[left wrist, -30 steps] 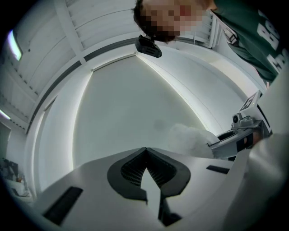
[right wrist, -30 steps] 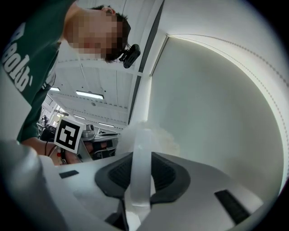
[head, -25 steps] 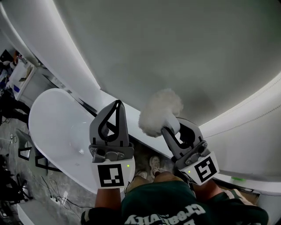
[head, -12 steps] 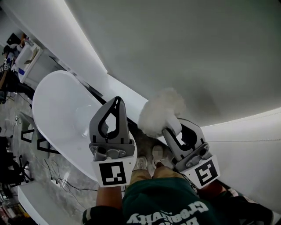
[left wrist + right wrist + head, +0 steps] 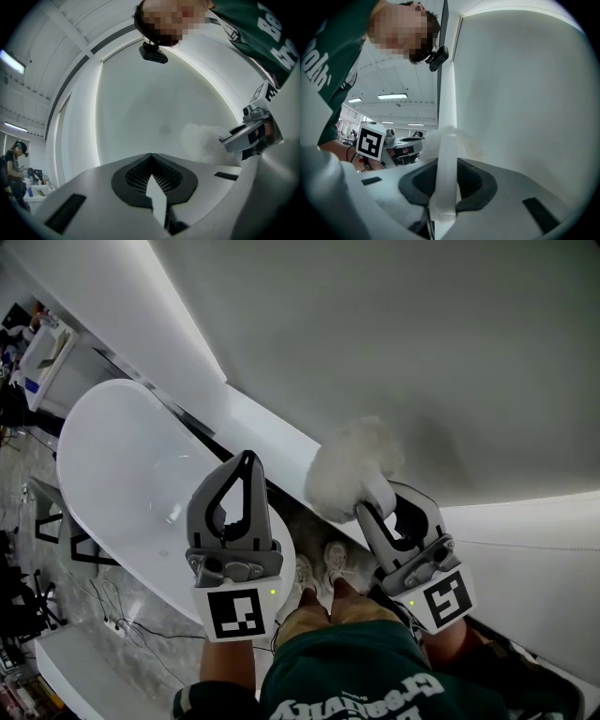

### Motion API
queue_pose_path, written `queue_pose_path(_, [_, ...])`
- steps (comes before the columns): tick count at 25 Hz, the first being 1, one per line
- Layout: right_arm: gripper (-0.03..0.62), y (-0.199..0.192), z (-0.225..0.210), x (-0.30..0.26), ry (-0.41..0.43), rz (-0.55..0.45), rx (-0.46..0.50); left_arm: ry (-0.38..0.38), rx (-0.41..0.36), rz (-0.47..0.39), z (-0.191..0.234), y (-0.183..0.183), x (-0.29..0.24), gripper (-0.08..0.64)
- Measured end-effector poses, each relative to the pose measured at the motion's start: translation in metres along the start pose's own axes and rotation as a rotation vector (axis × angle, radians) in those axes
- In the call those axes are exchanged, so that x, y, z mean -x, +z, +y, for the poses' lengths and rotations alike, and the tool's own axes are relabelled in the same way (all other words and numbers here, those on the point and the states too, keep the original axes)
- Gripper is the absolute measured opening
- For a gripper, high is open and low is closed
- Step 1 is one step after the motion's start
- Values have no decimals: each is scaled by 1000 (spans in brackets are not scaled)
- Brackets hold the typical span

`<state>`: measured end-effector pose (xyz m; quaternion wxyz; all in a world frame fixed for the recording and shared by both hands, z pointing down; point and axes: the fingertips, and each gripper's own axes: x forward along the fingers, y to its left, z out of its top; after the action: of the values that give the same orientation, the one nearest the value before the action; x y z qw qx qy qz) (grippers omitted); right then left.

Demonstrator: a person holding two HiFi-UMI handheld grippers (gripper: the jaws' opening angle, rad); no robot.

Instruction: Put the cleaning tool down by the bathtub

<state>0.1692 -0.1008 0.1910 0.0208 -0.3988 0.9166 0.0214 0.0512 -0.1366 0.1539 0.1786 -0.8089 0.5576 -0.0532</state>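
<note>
The cleaning tool is a white fluffy duster (image 5: pixel 352 470) on a white handle (image 5: pixel 447 173). My right gripper (image 5: pixel 375 509) is shut on that handle, with the fluffy head sticking out past the jaw tips toward the grey wall. In the left gripper view the fluffy head (image 5: pixel 202 139) shows at the right, beside the right gripper (image 5: pixel 236 137). My left gripper (image 5: pixel 247 458) is shut and holds nothing; it hangs over the right end of the white oval bathtub (image 5: pixel 117 460). Its jaw tips (image 5: pixel 151 156) meet against the bare wall.
A long white ledge (image 5: pixel 272 439) runs behind the tub along the grey wall (image 5: pixel 403 334). The person's shoes (image 5: pixel 319 570) stand on grey marble floor between tub and ledge. Cables (image 5: pixel 122 620) and black stands (image 5: pixel 56 532) lie left of the tub.
The head view has swung, so the tub sits further left and the shoes show more. Both grippers keep their pose; the duster has shifted slightly up and right.
</note>
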Motion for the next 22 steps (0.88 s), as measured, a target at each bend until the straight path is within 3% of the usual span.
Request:
queue_pose_path(6, [94, -45, -1, -42, 20, 39, 23, -20, -9, 27, 17, -49, 1, 6])
queue_pose_path(13, [94, -119, 24, -84, 90, 153, -4, -15, -39, 75, 30, -101, 15, 6])
queue_pose_path(22, [94, -189, 34, -119, 136, 281, -41, 38, 0, 103, 48, -146, 24, 6])
